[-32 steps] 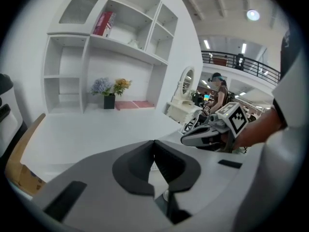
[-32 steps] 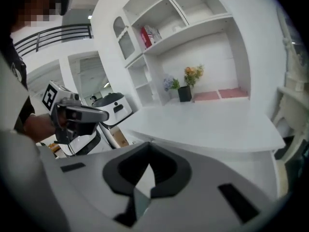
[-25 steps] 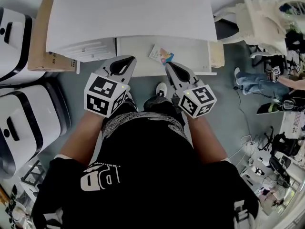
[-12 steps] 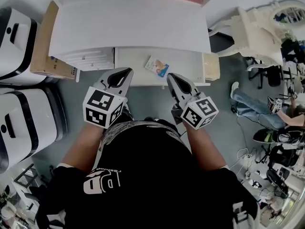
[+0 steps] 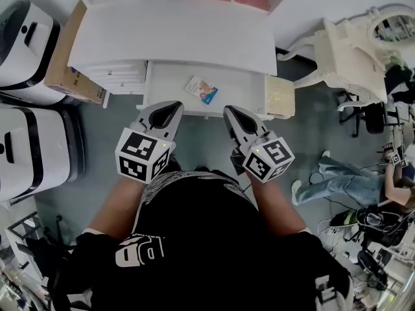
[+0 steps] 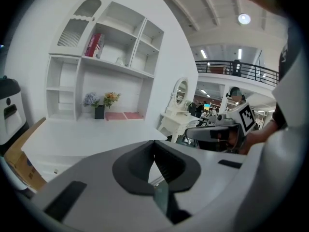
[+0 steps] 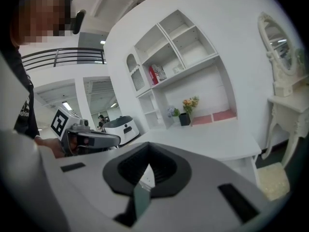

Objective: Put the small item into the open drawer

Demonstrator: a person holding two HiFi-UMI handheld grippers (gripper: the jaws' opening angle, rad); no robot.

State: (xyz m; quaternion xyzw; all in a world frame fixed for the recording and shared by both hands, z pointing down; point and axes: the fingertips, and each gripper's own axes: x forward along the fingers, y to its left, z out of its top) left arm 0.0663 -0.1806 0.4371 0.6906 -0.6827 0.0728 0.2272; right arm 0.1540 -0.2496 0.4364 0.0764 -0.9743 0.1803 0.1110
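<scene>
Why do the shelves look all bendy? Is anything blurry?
Left gripper view: the wide lens bends the shelves, and the corners go black. Right gripper view: same bend, same black rim. Head view: the desk looks sharp and evenly lit, with curved edges.

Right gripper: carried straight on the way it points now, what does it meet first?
Probably the open drawer, near its front edge. The right gripper, jaws shut and empty, points at it from just short. Its height above the drawer is unclear, so it might pass over.

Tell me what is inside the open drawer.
The open drawer holds one small colourful packet, lying flat; nothing else shows in it. Its back part runs under the white desktop, so that stretch cannot be seen.
</scene>
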